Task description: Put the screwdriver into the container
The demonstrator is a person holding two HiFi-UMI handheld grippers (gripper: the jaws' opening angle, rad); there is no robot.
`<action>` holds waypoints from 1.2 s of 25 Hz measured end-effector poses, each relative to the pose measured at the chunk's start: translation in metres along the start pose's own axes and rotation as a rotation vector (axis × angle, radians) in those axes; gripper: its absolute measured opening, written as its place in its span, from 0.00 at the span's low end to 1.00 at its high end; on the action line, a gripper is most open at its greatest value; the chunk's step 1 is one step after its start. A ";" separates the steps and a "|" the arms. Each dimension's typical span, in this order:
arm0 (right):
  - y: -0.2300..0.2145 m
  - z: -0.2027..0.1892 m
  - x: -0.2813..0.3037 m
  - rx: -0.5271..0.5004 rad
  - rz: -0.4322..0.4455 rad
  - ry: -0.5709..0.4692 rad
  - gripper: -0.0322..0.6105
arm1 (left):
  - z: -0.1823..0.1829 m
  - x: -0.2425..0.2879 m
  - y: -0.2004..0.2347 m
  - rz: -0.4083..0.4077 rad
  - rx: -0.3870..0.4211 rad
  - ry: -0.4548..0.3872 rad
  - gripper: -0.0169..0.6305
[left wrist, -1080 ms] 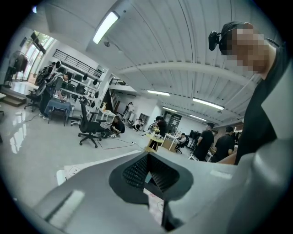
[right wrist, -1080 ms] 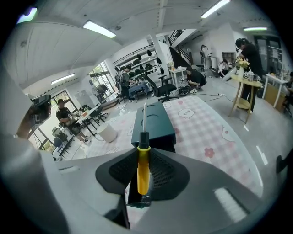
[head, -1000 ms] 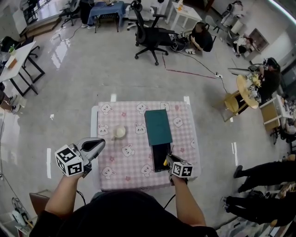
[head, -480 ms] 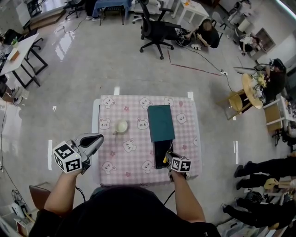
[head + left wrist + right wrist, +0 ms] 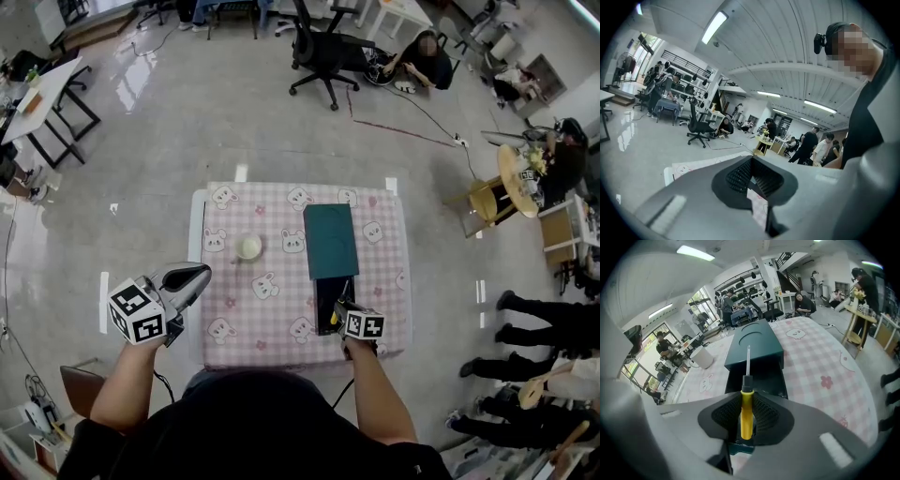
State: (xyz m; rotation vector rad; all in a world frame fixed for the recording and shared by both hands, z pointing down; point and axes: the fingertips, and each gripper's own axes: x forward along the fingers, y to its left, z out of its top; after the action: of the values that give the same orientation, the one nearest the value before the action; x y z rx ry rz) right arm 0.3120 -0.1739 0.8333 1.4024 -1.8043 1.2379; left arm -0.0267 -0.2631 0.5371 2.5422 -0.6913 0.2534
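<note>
The screwdriver (image 5: 746, 420) is clamped by its yellow handle in the right gripper's (image 5: 746, 403) fingers, shaft over the uncovered end of the green container (image 5: 754, 348) on the bench (image 5: 820, 369), best lowered level inside before release; the left gripper's (image 5: 753, 177) fingers are pressed together on nothing

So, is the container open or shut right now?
Open: the green container's near end shows a dark uncovered cavity, right ahead of the screwdriver clamped in the right gripper.

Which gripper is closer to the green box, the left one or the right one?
Right. The right gripper, holding the screwdriver, is at the green box's open near end. The left gripper hangs at the table's left edge, well apart from the box.
</note>
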 end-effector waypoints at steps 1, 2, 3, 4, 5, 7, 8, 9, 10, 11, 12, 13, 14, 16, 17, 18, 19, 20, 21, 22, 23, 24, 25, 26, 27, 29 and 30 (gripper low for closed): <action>-0.001 0.000 0.002 -0.001 -0.003 0.006 0.21 | 0.000 0.000 0.000 0.004 -0.002 0.003 0.03; -0.001 -0.001 0.004 -0.002 -0.004 0.011 0.21 | 0.000 0.000 0.001 0.008 -0.002 0.005 0.03; -0.002 -0.002 0.006 -0.003 -0.004 0.016 0.21 | -0.001 0.000 0.002 0.012 -0.003 0.006 0.03; -0.002 -0.003 0.009 -0.005 -0.004 0.022 0.21 | -0.002 0.000 0.004 0.016 -0.004 0.004 0.03; -0.002 -0.004 0.011 -0.006 -0.003 0.029 0.21 | -0.003 0.000 0.005 0.018 -0.006 0.002 0.03; -0.001 -0.007 0.014 -0.004 -0.001 0.045 0.21 | -0.006 -0.002 0.008 0.018 -0.015 -0.001 0.03; -0.001 -0.008 0.015 -0.003 0.000 0.053 0.21 | -0.008 -0.003 0.008 0.017 -0.017 -0.002 0.03; -0.001 -0.009 0.016 -0.004 0.001 0.060 0.21 | -0.008 -0.004 0.009 0.019 -0.017 -0.001 0.03; 0.000 -0.010 0.017 -0.006 0.002 0.068 0.21 | -0.008 -0.004 0.008 0.022 -0.016 0.000 0.03; -0.001 -0.011 0.017 -0.008 0.002 0.075 0.21 | -0.009 -0.005 0.008 0.026 -0.016 0.002 0.03; -0.002 -0.013 0.018 -0.008 0.002 0.081 0.21 | -0.009 -0.005 0.007 0.029 -0.016 0.003 0.03; -0.003 -0.014 0.019 -0.008 0.002 0.086 0.21 | -0.010 -0.004 0.007 0.031 -0.016 0.004 0.03; -0.005 -0.015 0.020 -0.008 0.002 0.090 0.21 | -0.011 -0.003 0.006 0.032 -0.015 0.005 0.03; -0.008 -0.016 0.023 -0.006 0.000 0.101 0.21 | -0.013 -0.002 0.004 0.029 -0.020 0.013 0.03; -0.008 -0.017 0.024 -0.005 -0.001 0.108 0.21 | -0.015 -0.002 0.004 0.025 -0.024 0.021 0.03; -0.007 -0.017 0.026 -0.004 0.000 0.115 0.21 | -0.017 -0.002 0.005 0.022 -0.027 0.030 0.03; -0.006 -0.017 0.028 -0.004 0.001 0.121 0.21 | -0.019 -0.003 0.005 0.019 -0.029 0.038 0.03; -0.005 -0.018 0.030 -0.003 0.002 0.128 0.21 | -0.021 -0.003 0.006 0.016 -0.030 0.045 0.03; -0.004 -0.018 0.031 -0.001 0.002 0.134 0.21 | -0.023 -0.003 0.006 0.014 -0.031 0.049 0.03; -0.004 -0.019 0.032 0.002 0.002 0.140 0.21 | -0.024 -0.004 0.006 0.011 -0.034 0.051 0.03; -0.004 -0.018 0.033 0.004 0.001 0.144 0.21 | -0.024 -0.004 0.006 0.010 -0.037 0.052 0.03; -0.004 -0.017 0.033 0.005 0.000 0.149 0.21 | -0.023 -0.004 0.006 0.011 -0.040 0.052 0.03; -0.004 -0.016 0.033 0.007 -0.002 0.156 0.21 | -0.022 -0.005 0.005 0.012 -0.042 0.052 0.03; -0.004 -0.016 0.033 0.008 -0.003 0.165 0.21 | -0.022 -0.005 0.005 0.013 -0.043 0.052 0.03; -0.004 -0.017 0.034 0.009 -0.004 0.175 0.21 | -0.022 -0.005 0.005 0.014 -0.044 0.053 0.03; -0.003 -0.018 0.038 0.006 -0.008 0.194 0.21 | -0.023 -0.006 0.006 0.014 -0.045 0.055 0.03; -0.003 -0.019 0.039 0.005 -0.010 0.201 0.21 | -0.023 -0.007 0.006 0.013 -0.044 0.056 0.03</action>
State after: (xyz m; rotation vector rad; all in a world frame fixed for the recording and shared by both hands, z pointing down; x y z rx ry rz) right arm 0.3001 -0.1748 0.8756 1.2397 -1.6567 1.3288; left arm -0.0369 -0.2527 0.5571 2.4794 -0.6852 0.3097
